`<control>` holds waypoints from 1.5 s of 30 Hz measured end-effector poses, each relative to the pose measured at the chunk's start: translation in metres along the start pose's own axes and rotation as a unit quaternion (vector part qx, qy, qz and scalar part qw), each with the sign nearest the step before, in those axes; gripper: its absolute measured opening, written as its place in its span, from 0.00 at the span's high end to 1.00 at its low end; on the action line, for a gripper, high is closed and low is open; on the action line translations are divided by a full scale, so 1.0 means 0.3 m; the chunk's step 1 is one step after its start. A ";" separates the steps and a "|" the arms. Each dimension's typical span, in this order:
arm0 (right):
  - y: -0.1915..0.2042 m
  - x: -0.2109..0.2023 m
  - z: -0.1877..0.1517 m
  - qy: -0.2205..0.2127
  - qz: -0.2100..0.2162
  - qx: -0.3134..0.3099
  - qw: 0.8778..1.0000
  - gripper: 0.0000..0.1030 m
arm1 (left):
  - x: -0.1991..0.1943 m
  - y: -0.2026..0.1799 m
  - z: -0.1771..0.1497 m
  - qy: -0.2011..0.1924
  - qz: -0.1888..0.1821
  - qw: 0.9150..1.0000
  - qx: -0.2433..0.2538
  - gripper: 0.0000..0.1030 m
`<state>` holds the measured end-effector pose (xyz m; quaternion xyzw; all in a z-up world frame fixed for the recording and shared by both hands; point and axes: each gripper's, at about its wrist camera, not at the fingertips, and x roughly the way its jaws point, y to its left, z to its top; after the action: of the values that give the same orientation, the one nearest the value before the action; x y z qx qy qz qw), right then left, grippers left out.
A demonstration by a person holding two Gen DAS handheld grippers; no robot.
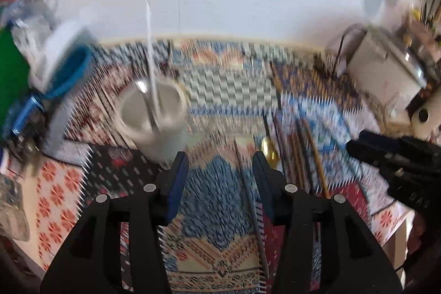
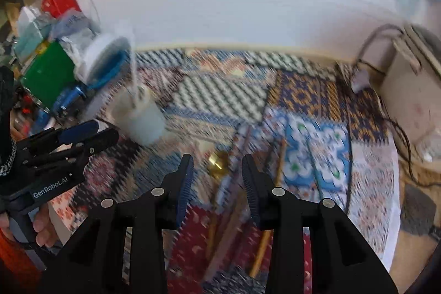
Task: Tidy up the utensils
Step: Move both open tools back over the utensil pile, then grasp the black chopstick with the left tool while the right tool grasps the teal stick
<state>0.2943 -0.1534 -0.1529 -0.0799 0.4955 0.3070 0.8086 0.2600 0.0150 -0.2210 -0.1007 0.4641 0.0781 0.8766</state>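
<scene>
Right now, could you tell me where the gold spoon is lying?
The gold spoon lies on the patterned cloth among loose utensils, right of the white cup; in the left wrist view it sits just beyond the right fingertip.

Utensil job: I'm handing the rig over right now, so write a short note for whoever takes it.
Left gripper: open, nothing between the jaws.
Right gripper: open, empty too.
White cup: upright on the patterned cloth, with at least two utensils already standing in it.
Left to do: a gold spoon and several long sticks, possibly chopsticks, lie loose on the cloth to the right of the cup. The pictures are blurred, so count them yourself.
Suggested next: pick up the loose pieces and stand them in the cup.
</scene>
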 end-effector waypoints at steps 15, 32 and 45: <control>-0.175 0.167 -0.165 0.111 -0.005 0.033 0.993 0.68 | 0.303 -0.095 -0.172 0.136 -0.010 0.990 -0.018 0.66; -0.413 0.222 -0.141 0.110 -0.070 0.070 0.989 0.68 | 0.341 -0.171 -0.136 0.132 -0.051 0.990 -0.023 0.97; -0.431 0.288 -0.115 0.118 -0.090 0.037 0.988 0.76 | 0.390 -0.232 -0.095 0.151 -0.076 0.986 0.001 0.97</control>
<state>0.3706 -0.2356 -0.2662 -0.1299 0.5897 0.2023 0.7710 0.3184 -0.0545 -0.3264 -0.1453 0.5825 -0.0050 0.7997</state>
